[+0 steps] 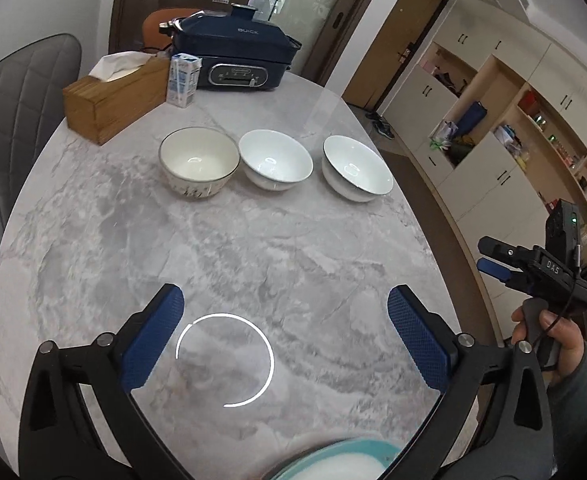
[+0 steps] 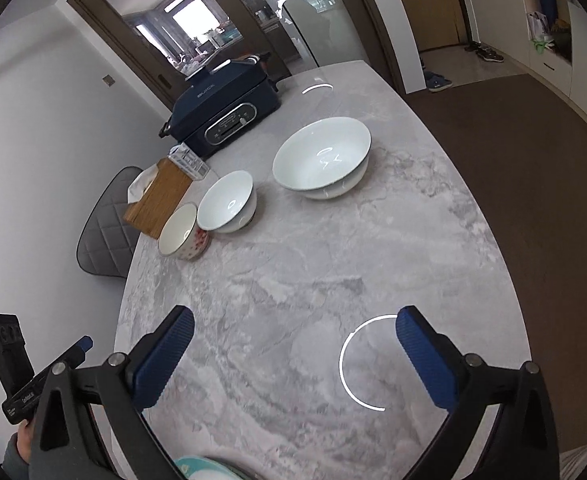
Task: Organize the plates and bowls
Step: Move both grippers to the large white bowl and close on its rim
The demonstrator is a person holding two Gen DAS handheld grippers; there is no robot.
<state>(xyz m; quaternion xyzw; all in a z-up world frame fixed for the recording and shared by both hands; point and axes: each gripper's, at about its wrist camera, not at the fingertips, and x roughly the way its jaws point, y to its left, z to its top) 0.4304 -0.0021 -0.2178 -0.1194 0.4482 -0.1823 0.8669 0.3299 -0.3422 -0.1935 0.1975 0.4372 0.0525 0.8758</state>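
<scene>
**Both grippers empty, bowls ahead**

Left gripper [image 1: 285, 344] jaws wide apart, nothing between them. Three bowls in a row across the table [image 1: 93, 240] toward its far end: patterned bowl [image 1: 199, 162], white bowl [image 1: 275, 158], dark-rimmed bowl [image 1: 357, 168]. Teal plate [image 1: 333, 460] at near edge. Right gripper [image 2: 295, 358] likewise spread wide, empty, and likely nearer the dark-rimmed bowl.

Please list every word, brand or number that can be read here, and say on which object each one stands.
"BUICK": lid of the blue cooker.
"DAS": body of the right gripper.
Print on the milk carton and the cooker's control panel: too small to read.
</scene>
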